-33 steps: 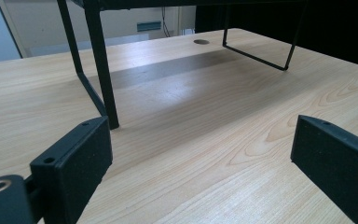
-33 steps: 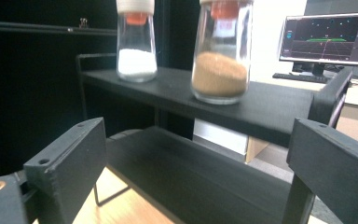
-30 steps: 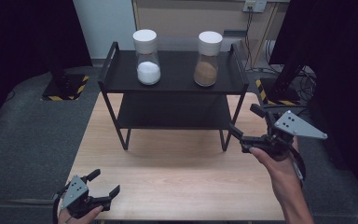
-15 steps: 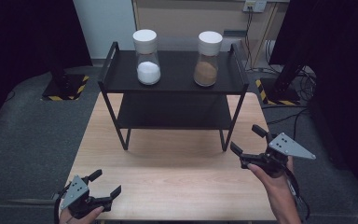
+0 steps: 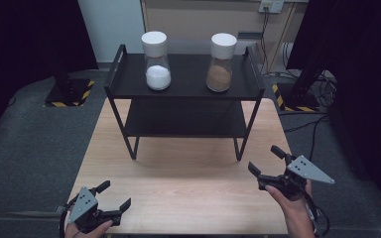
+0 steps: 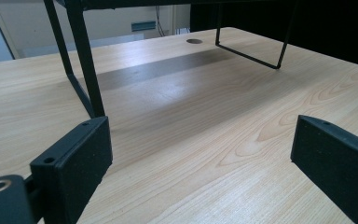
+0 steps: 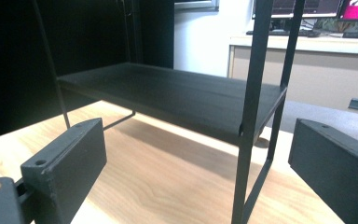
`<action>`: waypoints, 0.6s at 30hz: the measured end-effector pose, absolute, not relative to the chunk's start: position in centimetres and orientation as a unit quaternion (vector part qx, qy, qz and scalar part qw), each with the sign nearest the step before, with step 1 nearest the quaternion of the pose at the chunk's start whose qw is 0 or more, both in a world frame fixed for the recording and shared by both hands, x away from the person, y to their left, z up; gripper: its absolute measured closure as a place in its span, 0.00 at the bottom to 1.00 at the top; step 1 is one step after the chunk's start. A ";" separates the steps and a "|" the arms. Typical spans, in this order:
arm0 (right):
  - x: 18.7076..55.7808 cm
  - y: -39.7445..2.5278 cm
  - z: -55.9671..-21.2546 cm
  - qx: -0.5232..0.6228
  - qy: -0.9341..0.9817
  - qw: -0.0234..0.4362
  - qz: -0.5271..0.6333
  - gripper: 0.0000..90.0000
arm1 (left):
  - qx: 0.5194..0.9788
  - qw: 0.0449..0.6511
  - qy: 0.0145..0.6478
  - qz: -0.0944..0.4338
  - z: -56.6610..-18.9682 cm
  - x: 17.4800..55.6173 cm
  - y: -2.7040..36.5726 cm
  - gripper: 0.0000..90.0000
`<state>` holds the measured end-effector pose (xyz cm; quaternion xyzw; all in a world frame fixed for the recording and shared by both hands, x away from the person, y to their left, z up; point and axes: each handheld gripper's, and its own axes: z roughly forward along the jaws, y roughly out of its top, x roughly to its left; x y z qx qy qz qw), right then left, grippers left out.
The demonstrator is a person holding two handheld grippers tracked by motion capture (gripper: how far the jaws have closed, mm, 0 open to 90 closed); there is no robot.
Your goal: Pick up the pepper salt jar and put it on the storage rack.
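High view: two jars [image 5: 157, 60] [image 5: 221, 62] on rack [image 5: 184, 89], prob. glass, so fragile and slick; grip at mid-body. Left gripper [image 5: 113, 197] and right gripper [image 5: 269, 160] both spread wide, holding nothing.

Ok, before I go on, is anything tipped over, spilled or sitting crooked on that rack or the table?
Nothing stands out. The white-capped glass jar of white powder and the white-capped glass jar of brown powder both stand upright on the black metal two-tier rack, apart from each other. The light wooden table shows no spill. Both grippers are open and hold nothing.
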<state>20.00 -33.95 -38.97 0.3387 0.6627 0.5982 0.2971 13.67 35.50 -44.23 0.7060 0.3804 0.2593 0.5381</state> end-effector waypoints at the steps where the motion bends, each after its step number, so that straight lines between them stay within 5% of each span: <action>1: 19.9 -33.9 -39.2 0.340 0.664 0.297 0.596 0.05 | 0.706 0.538 0.381 0.260 -44.2 13.7 35.5 0.04; 18: 18.3 -34.7 -43.1 0.364 0.670 0.284 0.581 0.06 | 0.699 0.541 0.386 0.266 -44.4 13.4 35.4 0.04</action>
